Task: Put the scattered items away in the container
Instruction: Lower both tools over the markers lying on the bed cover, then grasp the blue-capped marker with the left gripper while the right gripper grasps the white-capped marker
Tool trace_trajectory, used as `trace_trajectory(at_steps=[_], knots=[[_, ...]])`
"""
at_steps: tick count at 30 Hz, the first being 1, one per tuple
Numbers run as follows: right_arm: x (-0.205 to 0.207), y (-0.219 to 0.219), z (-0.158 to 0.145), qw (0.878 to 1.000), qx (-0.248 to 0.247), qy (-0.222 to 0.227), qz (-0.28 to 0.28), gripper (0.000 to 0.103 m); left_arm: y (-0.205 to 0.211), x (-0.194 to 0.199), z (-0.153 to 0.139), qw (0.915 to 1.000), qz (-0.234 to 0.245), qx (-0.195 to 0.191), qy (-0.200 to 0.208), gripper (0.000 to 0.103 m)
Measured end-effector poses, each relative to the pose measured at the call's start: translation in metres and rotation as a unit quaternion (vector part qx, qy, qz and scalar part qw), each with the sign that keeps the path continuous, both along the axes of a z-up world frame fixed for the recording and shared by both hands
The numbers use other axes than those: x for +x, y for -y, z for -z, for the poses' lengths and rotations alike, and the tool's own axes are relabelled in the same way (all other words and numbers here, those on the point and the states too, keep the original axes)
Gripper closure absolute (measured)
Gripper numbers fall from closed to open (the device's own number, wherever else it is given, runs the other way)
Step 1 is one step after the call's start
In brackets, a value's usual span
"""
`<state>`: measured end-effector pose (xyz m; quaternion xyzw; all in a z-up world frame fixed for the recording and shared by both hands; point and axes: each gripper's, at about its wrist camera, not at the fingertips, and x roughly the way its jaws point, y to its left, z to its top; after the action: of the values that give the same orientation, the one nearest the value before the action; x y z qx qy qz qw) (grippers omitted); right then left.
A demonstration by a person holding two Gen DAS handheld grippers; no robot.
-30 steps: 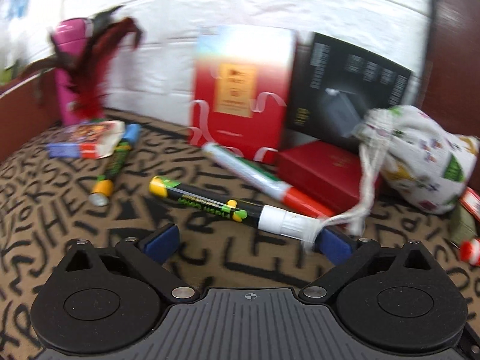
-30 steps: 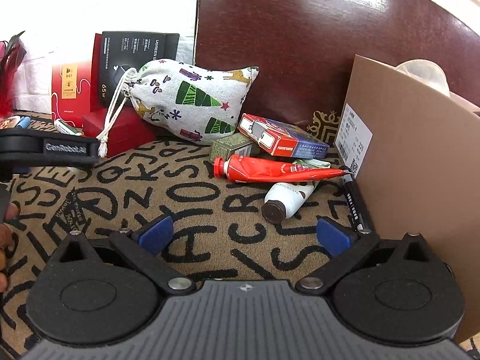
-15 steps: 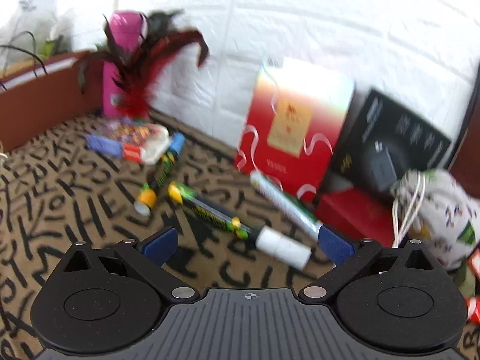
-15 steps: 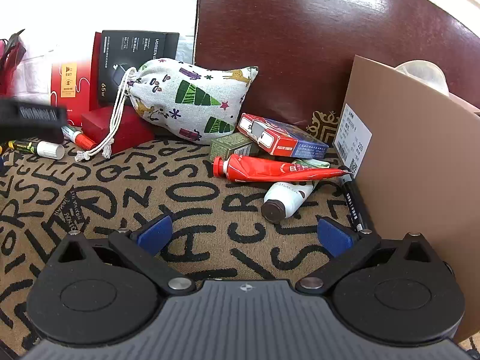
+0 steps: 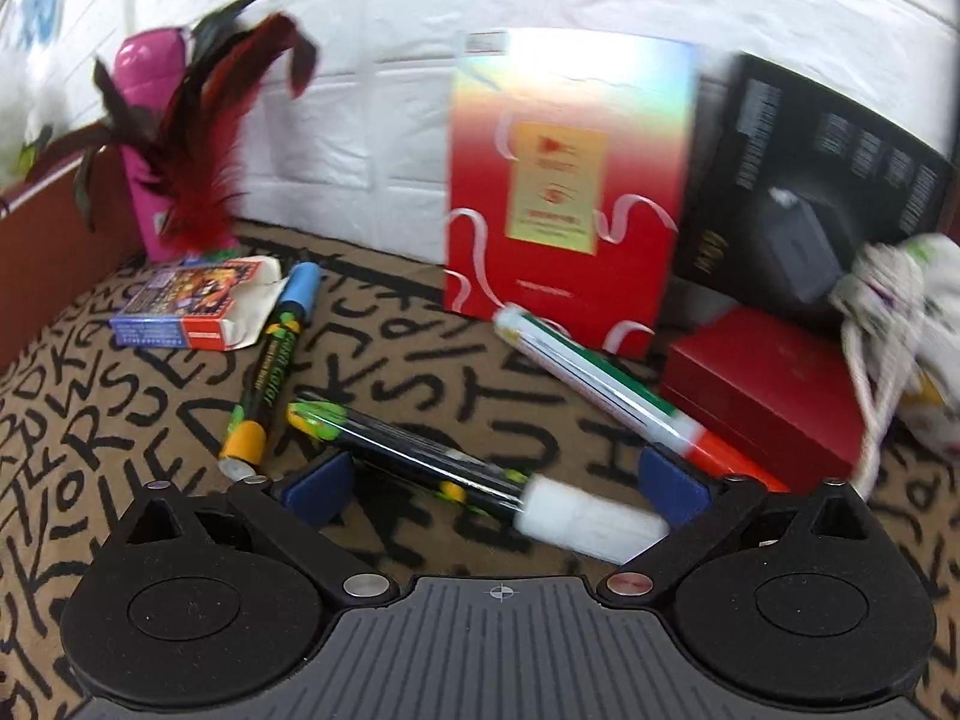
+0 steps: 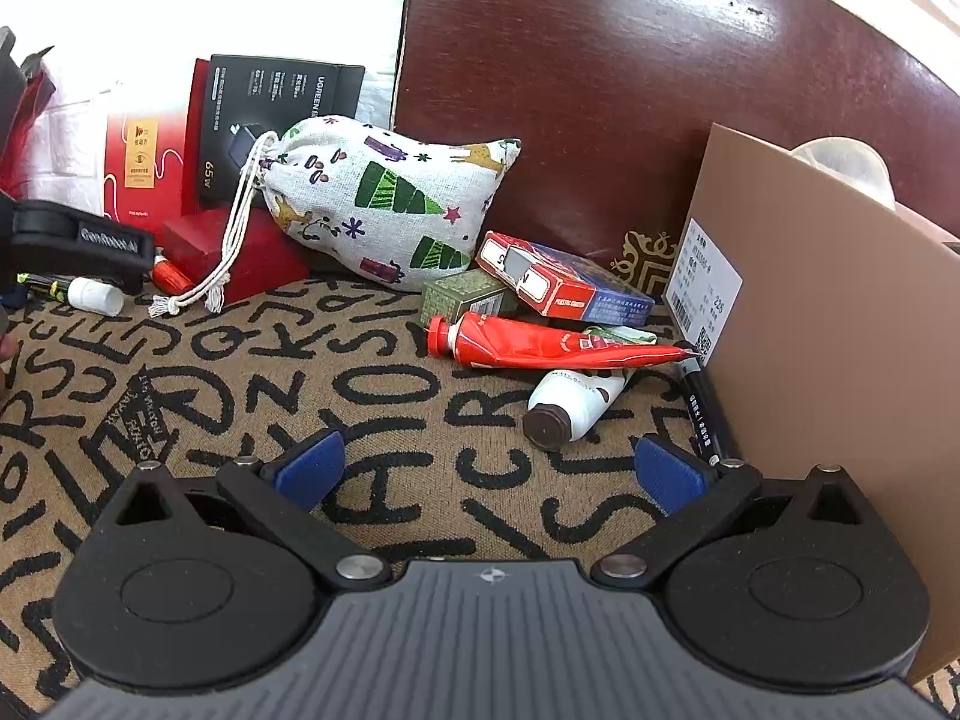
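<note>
The white-capped marker (image 5: 468,474) lies slantwise between the wide-spread fingers of the left gripper (image 5: 489,483), ungripped.

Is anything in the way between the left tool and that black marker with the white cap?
Nothing visible is. The left tool is open, and the black marker lies on the lettered mat right between its fingers. The red-capped marker lies just behind the right finger, off to the side.
</note>
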<state>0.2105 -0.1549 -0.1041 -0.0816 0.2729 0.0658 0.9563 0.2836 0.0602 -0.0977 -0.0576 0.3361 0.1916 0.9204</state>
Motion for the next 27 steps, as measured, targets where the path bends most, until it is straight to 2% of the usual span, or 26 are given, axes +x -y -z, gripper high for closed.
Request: trace_trajectory(at_steps=[4, 6, 9, 12, 15, 17, 20, 23, 25, 27], knots=[[-0.001, -0.003, 0.000, 1.000, -0.012, 0.007, -0.004, 0.001, 0.007, -0.028, -0.007, 0.9996, 0.027, 0.000, 0.008, 0.000], [-0.005, -0.005, -0.002, 1.000, -0.015, 0.015, -0.012, 0.001, 0.002, -0.044, -0.016, 0.9989, 0.036, 0.014, 0.027, 0.000], [-0.020, -0.016, -0.006, 0.996, -0.026, 0.044, -0.076, 0.002, -0.023, -0.060, -0.027, 0.9968, 0.014, 0.050, 0.060, 0.000], [-0.044, -0.046, -0.007, 0.980, -0.080, 0.083, -0.163, 0.002, -0.061, -0.063, -0.030, 0.9971, -0.021, 0.016, 0.071, 0.002], [-0.054, -0.078, -0.005, 0.958, -0.116, 0.096, -0.246, 0.016, -0.091, -0.055, -0.020, 0.9983, -0.018, -0.025, 0.051, 0.009], [-0.046, -0.095, -0.009, 0.950, -0.111, 0.093, -0.276, 0.025, -0.102, -0.051, -0.012, 0.9984, -0.026, -0.033, 0.038, 0.011], [-0.023, -0.116, -0.020, 0.946, -0.074, 0.078, -0.307, 0.028, -0.107, -0.052, -0.006, 0.9984, -0.028, -0.029, 0.040, 0.012], [-0.004, -0.141, -0.017, 0.944, -0.082, 0.067, -0.313, 0.032, -0.109, -0.051, -0.006, 0.9987, -0.020, -0.023, 0.041, 0.017], [0.008, -0.155, -0.013, 0.942, -0.081, 0.056, -0.320, 0.035, -0.114, -0.049, -0.006, 0.9986, -0.018, -0.024, 0.043, 0.022], [0.017, -0.166, -0.012, 0.940, -0.080, 0.055, -0.327, 0.035, -0.118, -0.049, -0.006, 0.9985, -0.017, -0.026, 0.045, 0.031]])
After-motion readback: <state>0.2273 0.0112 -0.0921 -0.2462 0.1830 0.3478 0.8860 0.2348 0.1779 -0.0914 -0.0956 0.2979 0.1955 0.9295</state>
